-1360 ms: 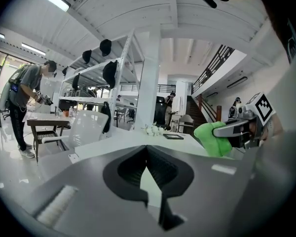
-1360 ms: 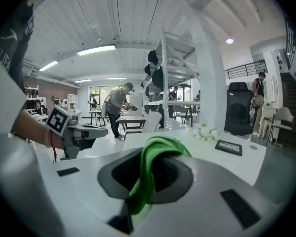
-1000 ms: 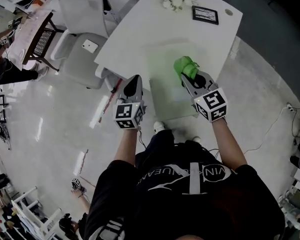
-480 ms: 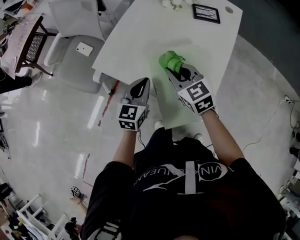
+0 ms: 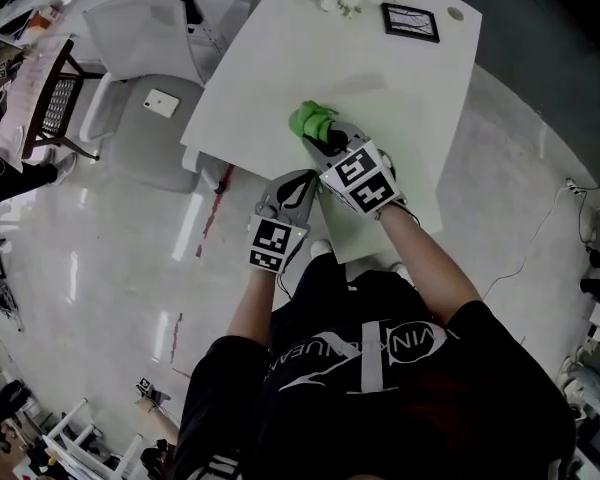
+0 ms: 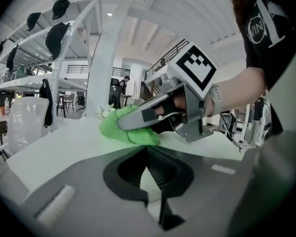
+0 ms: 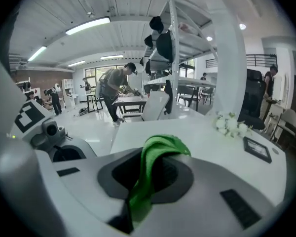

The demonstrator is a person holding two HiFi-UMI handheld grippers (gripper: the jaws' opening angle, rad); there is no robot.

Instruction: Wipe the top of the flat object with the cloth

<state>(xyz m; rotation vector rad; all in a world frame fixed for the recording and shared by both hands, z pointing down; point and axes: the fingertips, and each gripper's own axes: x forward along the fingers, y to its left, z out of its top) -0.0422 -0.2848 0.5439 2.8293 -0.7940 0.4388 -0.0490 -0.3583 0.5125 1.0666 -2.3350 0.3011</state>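
Right gripper [image 5: 321,141] pinches cloth [image 5: 312,120], seemingly at the left edge of the mat [image 5: 405,128] — left gripper [image 5: 302,179] jaws pressed together.

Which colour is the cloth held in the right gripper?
The cloth is bright green, clearest in the right gripper view, where the right gripper clamps it.
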